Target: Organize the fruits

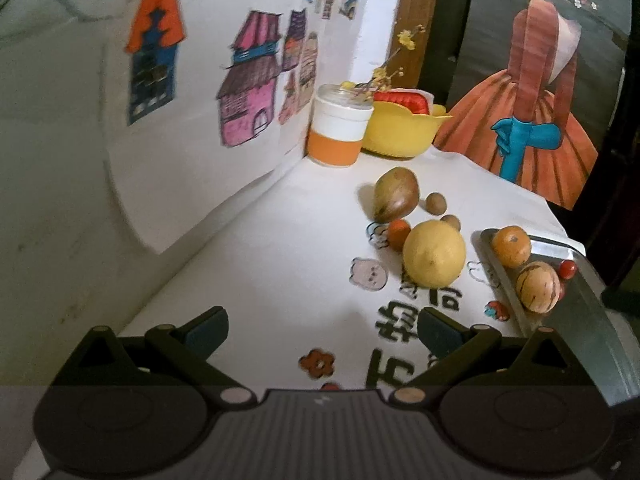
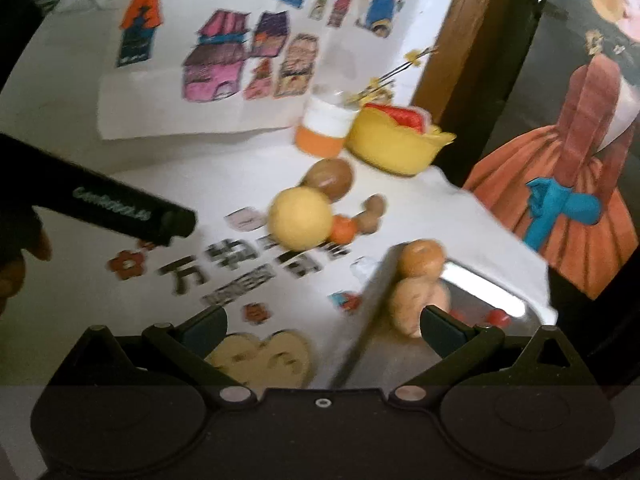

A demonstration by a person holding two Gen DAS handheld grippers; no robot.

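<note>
A: Fruit positions, left wrist view?

B: On the white printed cloth of the table (image 1: 280,248): a large smooth yellow lemon-like fruit (image 1: 434,253), roundish, its nub toward the camera. Behind it a brown-green mango (image 1: 396,194), teardrop-shaped, long axis tilted, narrow end down toward the lemon. A small orange fruit (image 1: 399,233) touches the lemon's left side; two small brown round fruits (image 1: 435,202) lie just beside the mango.

A: Containers?

B: A shiny metal tray (image 1: 592,300) at the right holds an orange (image 1: 511,246), a tan streaked round fruit (image 1: 537,287) and a small red one (image 1: 567,268). Farther back, a yellow plastic bowl (image 1: 400,132) with something red inside, beside a white-and-orange jar (image 1: 338,130) holding dried yellow sprigs.

A: Grippers?

B: Left gripper (image 1: 323,328): jaws spread, nothing between, over bare cloth. Right gripper (image 2: 323,330): jaws spread, empty, at the tray's near edge; that view is blurred.
</note>
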